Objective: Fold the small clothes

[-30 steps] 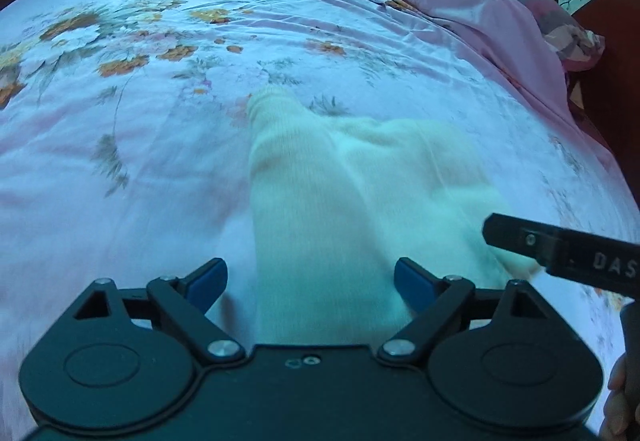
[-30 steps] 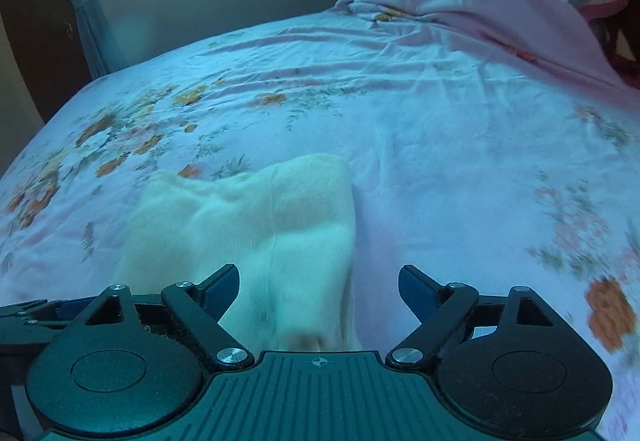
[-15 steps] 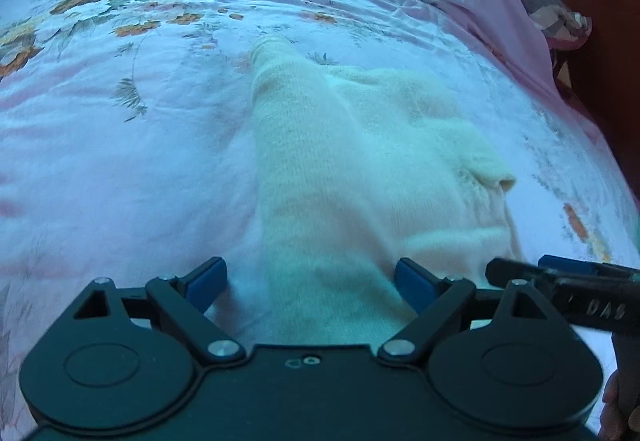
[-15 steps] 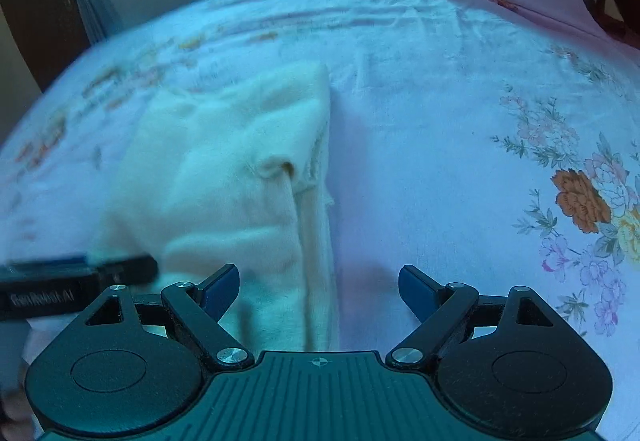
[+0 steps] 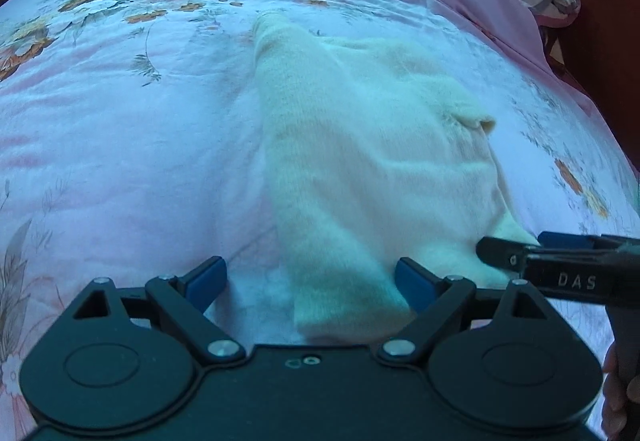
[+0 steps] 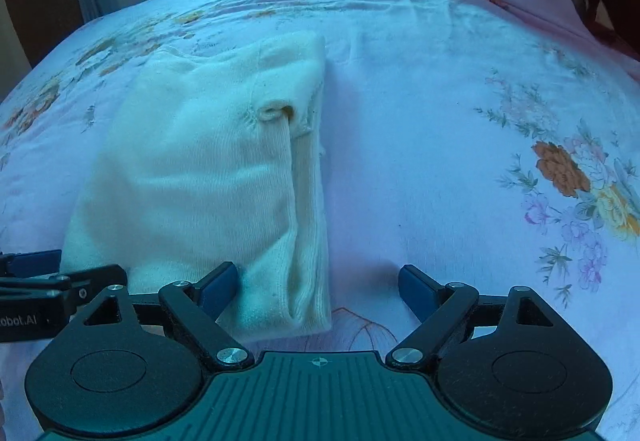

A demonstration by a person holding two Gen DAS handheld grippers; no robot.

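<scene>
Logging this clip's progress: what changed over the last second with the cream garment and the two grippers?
Both grippers came in toward the near edge of the cream garment: the left gripper and the right gripper now straddle its near corners, one each. Neither has taken hold; the fingers stayed spread. The garment stayed folded in the same place on the floral bedsheet.

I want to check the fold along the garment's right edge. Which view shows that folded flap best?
The right wrist view: the folded flap of the cream garment runs straight ahead. The left wrist view shows the garment broadly, with the flap only at its far side.
</scene>
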